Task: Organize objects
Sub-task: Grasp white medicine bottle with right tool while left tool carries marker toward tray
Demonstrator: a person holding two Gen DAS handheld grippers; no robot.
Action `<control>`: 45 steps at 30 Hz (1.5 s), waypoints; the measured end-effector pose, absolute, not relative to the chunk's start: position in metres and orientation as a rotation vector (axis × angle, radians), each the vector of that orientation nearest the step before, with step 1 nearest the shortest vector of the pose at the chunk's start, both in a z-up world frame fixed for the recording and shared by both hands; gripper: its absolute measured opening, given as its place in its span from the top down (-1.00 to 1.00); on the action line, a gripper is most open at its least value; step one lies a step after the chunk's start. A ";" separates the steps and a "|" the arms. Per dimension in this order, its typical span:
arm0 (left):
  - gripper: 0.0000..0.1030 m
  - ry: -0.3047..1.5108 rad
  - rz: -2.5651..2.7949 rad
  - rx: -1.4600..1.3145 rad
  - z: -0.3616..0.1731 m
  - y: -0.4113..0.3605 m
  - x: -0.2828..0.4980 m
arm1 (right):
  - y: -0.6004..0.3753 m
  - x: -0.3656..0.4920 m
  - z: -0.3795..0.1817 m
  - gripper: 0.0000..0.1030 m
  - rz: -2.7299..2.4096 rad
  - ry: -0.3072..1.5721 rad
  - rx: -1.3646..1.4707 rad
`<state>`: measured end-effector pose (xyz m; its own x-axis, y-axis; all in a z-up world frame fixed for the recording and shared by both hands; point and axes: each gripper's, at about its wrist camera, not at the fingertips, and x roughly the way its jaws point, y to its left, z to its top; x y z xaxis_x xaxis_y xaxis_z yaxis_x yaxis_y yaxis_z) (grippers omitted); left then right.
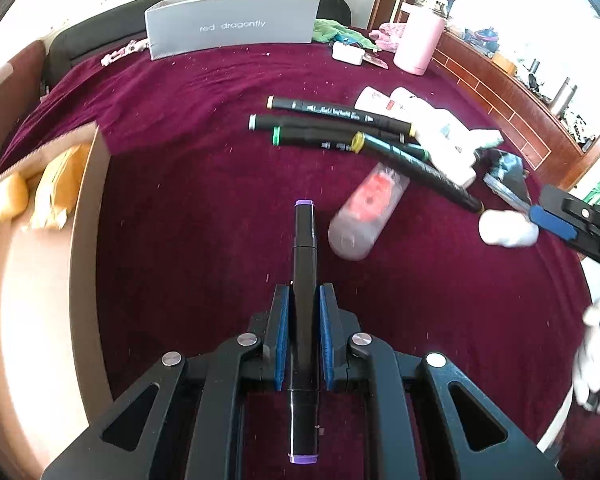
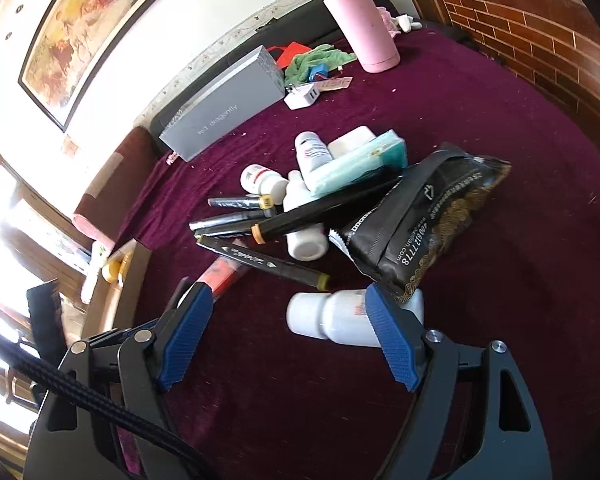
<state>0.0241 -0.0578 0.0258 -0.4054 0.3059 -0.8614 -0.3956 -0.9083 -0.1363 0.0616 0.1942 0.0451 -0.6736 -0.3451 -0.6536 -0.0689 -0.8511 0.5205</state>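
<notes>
My left gripper [image 1: 305, 290] is shut on a black marker with purple end caps [image 1: 304, 232], which lies lengthwise between the blue pads and sticks out ahead over the maroon cloth [image 1: 180, 160]. My right gripper [image 2: 287, 292] stands open low over the cloth. A small white bottle [image 2: 332, 316] lies on its side between its jaws, against the right finger [image 2: 392, 344] and apart from the left one. The left wrist view shows that gripper [image 1: 556, 220] at the right edge beside the same bottle [image 1: 508, 228]. Several black markers [image 1: 332, 124] lie piled beyond.
An open cardboard box [image 1: 88, 220] with yellow packets [image 1: 56, 188] stands at the left. A clear tube with an orange insert [image 1: 364, 208], white bottles [image 2: 304, 236], a teal pack [image 2: 360, 164] and a black packet [image 2: 428, 216] form the pile. A grey box [image 1: 232, 24] and pink flask [image 1: 418, 36] stand behind.
</notes>
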 end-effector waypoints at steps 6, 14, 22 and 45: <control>0.78 0.113 2.313 -1.405 0.021 -0.058 0.031 | 0.174 0.050 0.048 -0.55 -2.687 -0.404 1.282; 0.78 0.099 2.310 -1.399 0.020 -0.058 0.032 | 0.142 0.043 0.034 -0.54 -2.669 0.151 1.475; 0.77 0.152 2.370 -1.356 0.018 -0.050 0.033 | 0.146 0.031 0.017 0.15 -2.617 0.149 1.591; 0.78 -0.041 2.436 -1.177 0.068 -0.102 0.082 | 0.132 0.055 0.043 0.38 -2.550 -0.288 1.457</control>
